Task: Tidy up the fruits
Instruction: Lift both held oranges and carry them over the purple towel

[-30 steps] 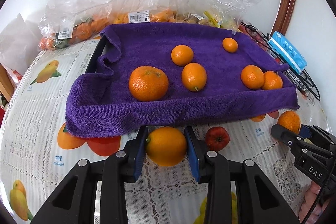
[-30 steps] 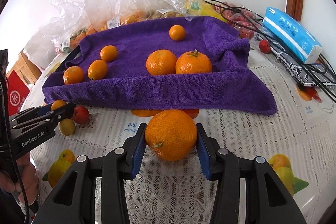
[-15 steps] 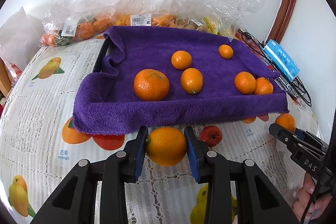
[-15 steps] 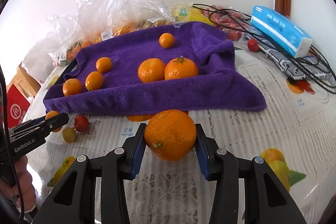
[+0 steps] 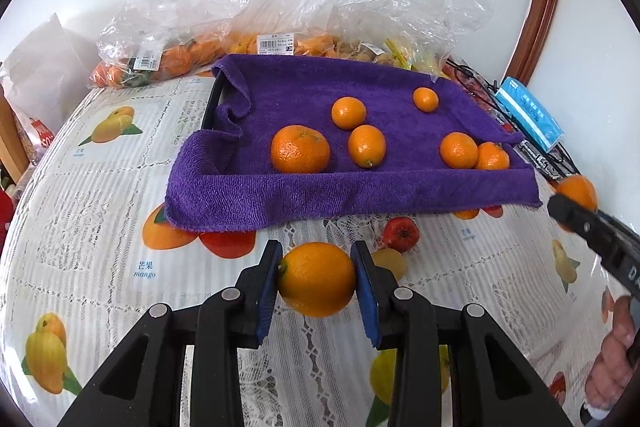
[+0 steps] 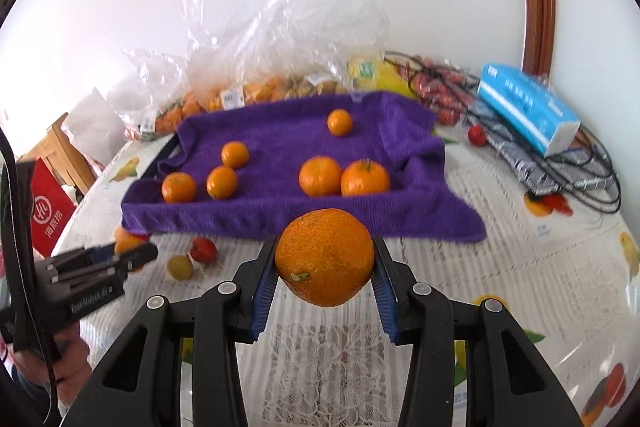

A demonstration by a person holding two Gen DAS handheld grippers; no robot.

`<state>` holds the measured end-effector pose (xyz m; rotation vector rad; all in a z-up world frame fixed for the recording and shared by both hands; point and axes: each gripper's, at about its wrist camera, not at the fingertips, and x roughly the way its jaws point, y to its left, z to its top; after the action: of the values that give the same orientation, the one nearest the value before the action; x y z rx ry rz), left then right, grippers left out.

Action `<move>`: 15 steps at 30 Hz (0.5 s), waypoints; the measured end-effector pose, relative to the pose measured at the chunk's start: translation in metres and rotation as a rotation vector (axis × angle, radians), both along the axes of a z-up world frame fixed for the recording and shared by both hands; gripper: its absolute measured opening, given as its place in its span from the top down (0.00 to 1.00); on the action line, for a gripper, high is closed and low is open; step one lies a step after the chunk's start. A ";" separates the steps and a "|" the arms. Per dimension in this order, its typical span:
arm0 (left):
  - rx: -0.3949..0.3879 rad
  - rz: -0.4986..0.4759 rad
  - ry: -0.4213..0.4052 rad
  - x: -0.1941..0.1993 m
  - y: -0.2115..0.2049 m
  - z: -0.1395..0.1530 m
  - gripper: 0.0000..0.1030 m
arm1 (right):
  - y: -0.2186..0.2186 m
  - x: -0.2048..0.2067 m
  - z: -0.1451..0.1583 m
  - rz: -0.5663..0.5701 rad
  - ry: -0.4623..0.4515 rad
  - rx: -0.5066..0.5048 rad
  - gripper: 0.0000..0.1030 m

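My left gripper (image 5: pixel 317 277) is shut on a smooth orange (image 5: pixel 317 279) and holds it above the tablecloth, in front of the purple towel (image 5: pixel 340 187). My right gripper (image 6: pixel 325 263) is shut on a larger, rough-skinned orange (image 6: pixel 325 261), also raised before the towel (image 6: pixel 304 215). Several oranges lie on the towel, the biggest at its front left (image 5: pixel 300 149). In the left wrist view the right gripper's body (image 5: pixel 592 227) reaches in from the right with its orange (image 5: pixel 578 191) partly hidden. In the right wrist view the left gripper (image 6: pixel 132 257) shows at the left.
A small red fruit (image 5: pixel 401 233) and a yellowish one (image 5: pixel 390 263) lie on the cloth before the towel. Plastic bags of fruit (image 5: pixel 168 61) stand at the back. A blue packet (image 6: pixel 528 109) and black cables (image 6: pixel 580 171) lie at the right.
Both grippers have lifted and drawn back from the towel with their oranges still gripped; the table looks farther away. The yellowish fruit has come into the left wrist view.
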<state>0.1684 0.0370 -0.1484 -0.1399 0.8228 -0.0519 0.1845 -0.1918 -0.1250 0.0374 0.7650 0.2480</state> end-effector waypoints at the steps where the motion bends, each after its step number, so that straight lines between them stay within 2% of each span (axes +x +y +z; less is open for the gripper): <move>1: 0.000 -0.002 -0.007 -0.002 0.000 0.003 0.67 | 0.000 0.001 0.004 -0.001 -0.010 -0.001 0.57; 7: -0.003 0.003 -0.070 -0.002 0.002 0.029 0.67 | 0.005 0.017 0.023 -0.005 -0.048 0.004 0.57; 15: -0.005 0.032 -0.133 0.029 0.009 0.055 0.67 | 0.015 0.045 0.038 -0.005 -0.077 0.011 0.57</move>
<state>0.1972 0.0462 -0.0931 -0.1520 0.6876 -0.0330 0.2298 -0.1764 -0.0867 0.0403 0.6865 0.2480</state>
